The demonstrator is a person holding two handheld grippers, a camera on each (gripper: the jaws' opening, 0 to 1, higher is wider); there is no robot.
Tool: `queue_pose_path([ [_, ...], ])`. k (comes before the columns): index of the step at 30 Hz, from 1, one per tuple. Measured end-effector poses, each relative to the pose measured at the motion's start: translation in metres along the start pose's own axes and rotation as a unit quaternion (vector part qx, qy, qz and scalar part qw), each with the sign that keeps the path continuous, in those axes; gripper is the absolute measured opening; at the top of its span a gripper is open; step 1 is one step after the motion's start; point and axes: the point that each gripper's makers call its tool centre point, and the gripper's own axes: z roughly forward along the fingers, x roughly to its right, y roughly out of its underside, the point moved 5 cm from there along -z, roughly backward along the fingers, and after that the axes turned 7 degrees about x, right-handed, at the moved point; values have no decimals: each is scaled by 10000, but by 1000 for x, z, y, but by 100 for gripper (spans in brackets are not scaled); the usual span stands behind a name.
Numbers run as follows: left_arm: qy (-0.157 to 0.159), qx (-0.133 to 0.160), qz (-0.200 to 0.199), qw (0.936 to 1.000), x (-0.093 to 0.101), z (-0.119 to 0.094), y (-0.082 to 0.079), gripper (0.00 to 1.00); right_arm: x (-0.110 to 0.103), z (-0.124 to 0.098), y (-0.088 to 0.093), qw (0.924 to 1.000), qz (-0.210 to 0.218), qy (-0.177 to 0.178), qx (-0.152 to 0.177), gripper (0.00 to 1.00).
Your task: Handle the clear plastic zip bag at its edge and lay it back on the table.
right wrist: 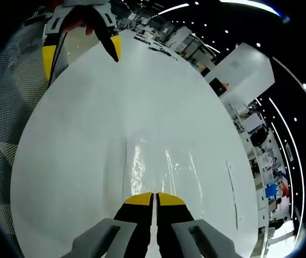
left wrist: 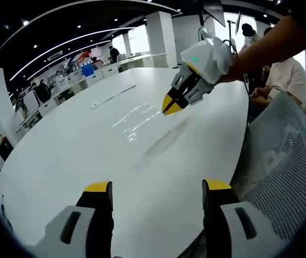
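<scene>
The clear plastic zip bag [left wrist: 139, 122] lies glinting on the white table [left wrist: 72, 156]. Its near edge rises to my right gripper [left wrist: 170, 107], which a person's arm brings in from the right; the yellow tips are shut on that edge. In the right gripper view the bag [right wrist: 166, 166] spreads ahead of the right gripper [right wrist: 154, 199], whose jaws are pressed together at the bag's near edge. My left gripper [left wrist: 157, 186] stands open over the near table, well short of the bag, with nothing between its jaws. It shows again as the left gripper [right wrist: 82, 51], wide open beyond the bag.
A grey mesh chair [left wrist: 282, 161] stands at the table's right edge, and a seated person [left wrist: 284, 75] is behind it. A thin flat strip [left wrist: 113, 97] lies on the table beyond the bag. Desks and people line the far side of the room.
</scene>
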Motion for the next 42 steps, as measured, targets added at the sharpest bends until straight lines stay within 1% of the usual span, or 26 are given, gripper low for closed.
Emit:
queue_pose_path([
  [5, 2, -21, 40, 10000, -3, 1, 3, 65, 6, 2, -2, 9999, -111, 77, -18, 0],
  [9, -5, -22, 103, 9999, -4, 1, 0, 65, 17, 2, -2, 9997, -122, 228, -12, 0],
  [11, -24, -11, 122, 9999, -8, 2, 1, 65, 21, 2, -2, 9994, -228, 275, -21, 0],
  [13, -33, 5, 127, 9999, -5, -1, -5, 64, 23, 2, -2, 9990, -307, 309, -38, 0],
  [15, -42, 13, 136, 9999, -7, 0, -3, 64, 26, 1, 0, 9988, -358, 331, -71, 0],
  [20, -48, 9, 154, 9999, -7, -1, -4, 64, 28, 0, 2, 9984, -446, 346, -70, 0],
  [24, -35, -1, 176, 9998, -7, 0, -4, 63, 21, -1, -3, 9988, -448, 165, 78, 0],
  [26, -15, -14, 185, 9998, -6, 0, -4, 63, 16, 0, -5, 9993, -313, 82, 167, 0],
  [27, -12, -20, 188, 9998, -6, 0, -4, 63, 12, 1, -5, 9997, -80, -40, 226, 0],
  [28, -4, -21, 200, 9998, -8, 2, -1, 63, 6, 2, -7, 9989, 312, -206, 290, 0],
  [29, 7, -25, 210, 9998, -8, 3, -1, 63, 5, 1, -9, 9982, 430, -227, 354, 0],
  [30, 21, -30, 223, 9997, -7, 3, -2, 62, 7, 0, -9, 9986, 346, -155, 375, 0],
  [31, 30, -33, 245, 9997, -7, 3, -2, 62, 6, 0, -9, 9983, 429, -172, 363, 0],
  [33, 37, -23, 267, 9996, -5, 3, -5, 62, 2, -1, -11, 9957, 764, -253, 462, 0],
  [34, 45, -22, 264, 9996, -5, 3, -4, 62, 0, -1, -11, 9947, 865, -281, 485, 1],
  [38, 62, -31, 287, 9996, -5, 3, -3, 62, -5, -1, -11, 9935, 942, -410, 497, 4],
  [39, 62, -37, 286, 9996, -6, 3, -2, 62, -8, 0, -9, 9949, 773, -448, 467, 5],
  [40, 60, -38, 290, 9996, -5, 3, -2, 62, -9, 1, -8, 9954, 725, -479, 414, 5],
  [42, 66, -38, 287, 9996, -6, 3, -2, 62, -12, 2, -5, 9949, 773, -529, 383, 5],
])
